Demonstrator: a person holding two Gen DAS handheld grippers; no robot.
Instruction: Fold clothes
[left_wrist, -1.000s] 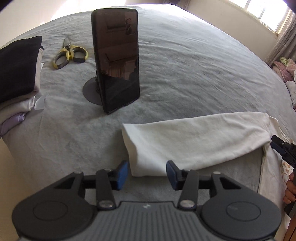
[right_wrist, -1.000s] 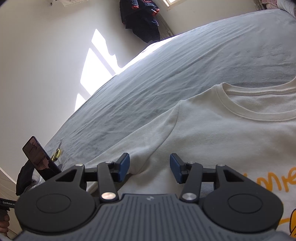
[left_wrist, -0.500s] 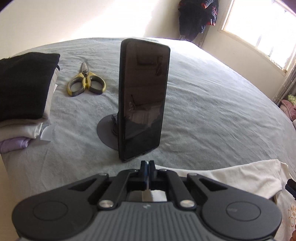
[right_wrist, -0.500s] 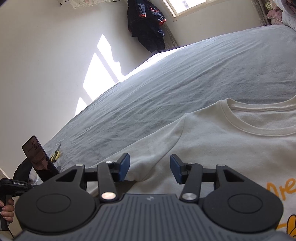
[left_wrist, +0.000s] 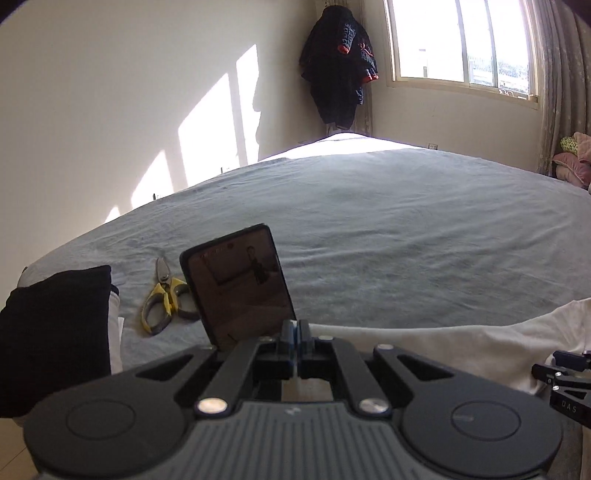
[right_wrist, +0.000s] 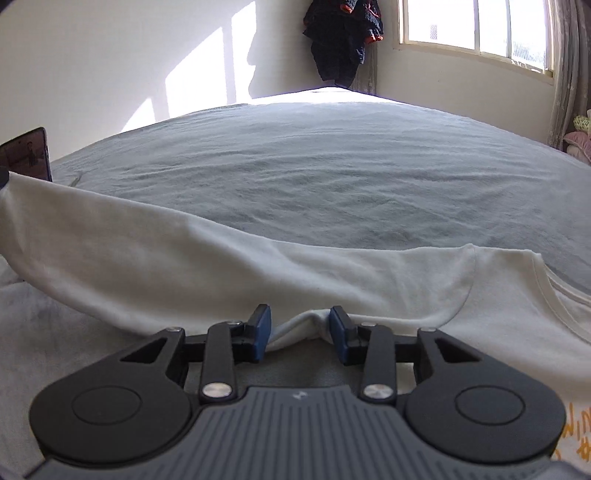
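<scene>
A cream long-sleeved shirt (right_wrist: 258, 266) lies on the grey bed (right_wrist: 332, 166), collar at the right. My left gripper (left_wrist: 294, 334) is shut on the cuff of the shirt's sleeve (left_wrist: 443, 343) and holds it lifted; the sleeve stretches toward the left in the right wrist view. My right gripper (right_wrist: 300, 332) is open, its blue pads either side of a fold of shirt fabric near the armpit. The right gripper also shows at the right edge of the left wrist view (left_wrist: 565, 373).
A dark phone (left_wrist: 240, 284) stands on a stand on the bed. Yellow-handled scissors (left_wrist: 166, 295) lie left of it. A stack of folded clothes (left_wrist: 55, 332), black on top, sits at the left. A dark jacket (left_wrist: 340, 62) hangs by the window.
My left gripper closed on the sleeve cuff and lifted it, its view tilting up toward the wall. My right gripper lowered to the shirt's armpit and stays open.
</scene>
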